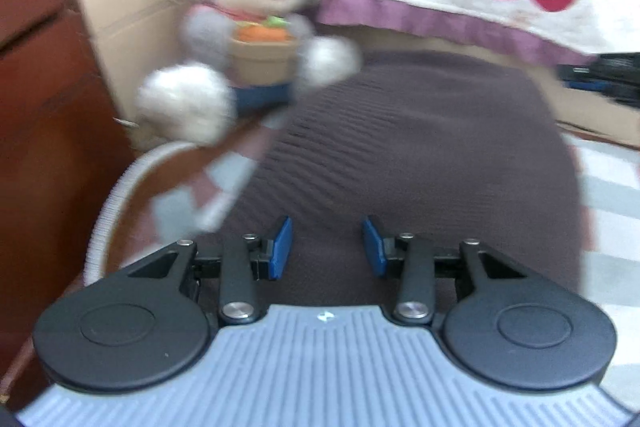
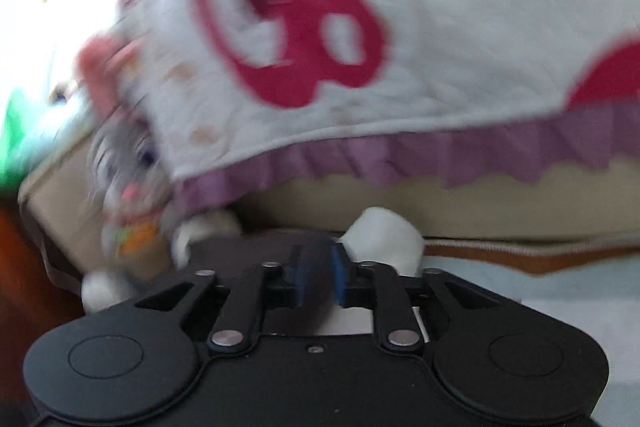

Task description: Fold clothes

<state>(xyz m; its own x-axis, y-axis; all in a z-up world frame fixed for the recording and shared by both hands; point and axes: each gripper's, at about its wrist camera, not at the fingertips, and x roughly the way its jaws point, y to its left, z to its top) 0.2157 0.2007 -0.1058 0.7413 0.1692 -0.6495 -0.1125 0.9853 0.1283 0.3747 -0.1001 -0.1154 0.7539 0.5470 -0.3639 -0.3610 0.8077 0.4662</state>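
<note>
A dark brown ribbed garment (image 1: 400, 147) lies bulged up on the bed ahead in the left wrist view. My left gripper (image 1: 327, 247) is at its near edge. Its blue pads (image 1: 282, 247) stand a little apart, and brown cloth fills the gap between them. In the right wrist view my right gripper (image 2: 318, 267) has its blue pads (image 2: 339, 275) pressed on a rounded bunch of the same dark garment (image 2: 314, 291), held off the bed. Both views are blurred.
A grey plush rabbit (image 1: 256, 27) sits just beyond the garment's far left corner, its white foot (image 2: 384, 235) close behind my right gripper. A white quilt with red bear prints (image 2: 400, 27) hangs behind. Red-brown wooden furniture (image 1: 48, 107) and a grey hose (image 1: 116, 195) stand left.
</note>
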